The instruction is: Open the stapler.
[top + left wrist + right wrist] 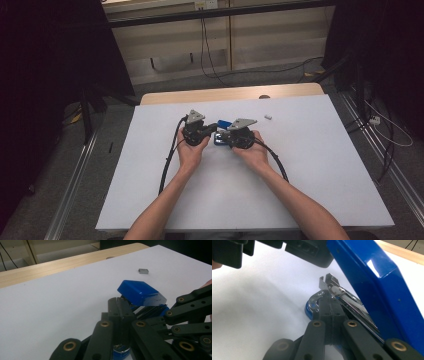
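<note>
A blue stapler [223,123] lies open in the middle of the white table, its blue cover [140,292] swung up and its metal staple channel [355,308] bared. My left gripper [215,126] comes in from the left with its jaws shut, tips [119,307] against the stapler under the raised cover. My right gripper [222,137] comes in from the right, jaws shut too, tips [327,300] lying on the stapler's base by the chrome end piece [319,293]. Whether anything thin is pinched between either pair I cannot tell.
A small grey block of staples [268,117] [143,271] lies on the white tabletop [310,170] behind and right of the stapler. A wooden strip [225,94] runs along the far edge. Black cables [167,165] trail back from both grippers.
</note>
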The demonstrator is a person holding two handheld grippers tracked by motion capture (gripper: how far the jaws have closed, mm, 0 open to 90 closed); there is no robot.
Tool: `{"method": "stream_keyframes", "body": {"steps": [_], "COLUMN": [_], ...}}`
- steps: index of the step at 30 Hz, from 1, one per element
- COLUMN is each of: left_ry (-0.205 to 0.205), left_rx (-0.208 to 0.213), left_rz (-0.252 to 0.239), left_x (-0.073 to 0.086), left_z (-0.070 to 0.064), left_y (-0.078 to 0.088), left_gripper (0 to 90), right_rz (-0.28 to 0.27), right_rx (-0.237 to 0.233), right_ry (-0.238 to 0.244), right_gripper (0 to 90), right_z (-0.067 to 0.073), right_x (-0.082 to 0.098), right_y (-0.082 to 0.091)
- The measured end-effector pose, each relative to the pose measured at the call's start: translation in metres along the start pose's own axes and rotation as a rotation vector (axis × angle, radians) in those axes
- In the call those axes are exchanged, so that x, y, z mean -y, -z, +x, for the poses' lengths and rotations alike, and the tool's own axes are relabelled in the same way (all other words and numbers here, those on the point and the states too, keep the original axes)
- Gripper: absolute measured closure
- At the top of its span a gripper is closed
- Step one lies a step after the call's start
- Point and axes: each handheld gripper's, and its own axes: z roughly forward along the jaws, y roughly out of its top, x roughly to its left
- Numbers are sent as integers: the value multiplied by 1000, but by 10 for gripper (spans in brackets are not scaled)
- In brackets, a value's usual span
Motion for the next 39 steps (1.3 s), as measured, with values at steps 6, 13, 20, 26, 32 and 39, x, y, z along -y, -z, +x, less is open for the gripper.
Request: {"method": "stream_keyframes", "body": {"steps": [6, 13, 20, 26, 32, 39], "left_ry": [2, -7, 4, 8, 5, -2], "left_rx": [0, 5, 4, -1, 6, 2], "left_rz": [-6, -10, -6, 14, 35, 41], "left_x": [-1, -5, -5, -2, 3, 5], "left_z": [-1, -3, -2, 1, 1, -3], "left_y": [0, 1, 1, -1, -9, -13], "left_gripper": [900, 900, 900, 900, 900, 900], "right_rz": [-40, -114, -123, -139, -137, -129], "right_rx": [20, 91, 127, 153, 149, 145], "right_ry": [-14, -11, -5, 5, 1, -1], "right_gripper": [900, 900, 900, 900, 900, 900], "right_z": [3, 7, 10, 11, 10, 8], "right_x": [0, -5, -4, -4, -4, -4], "right_y": [3, 7, 3, 1, 2, 3]}}
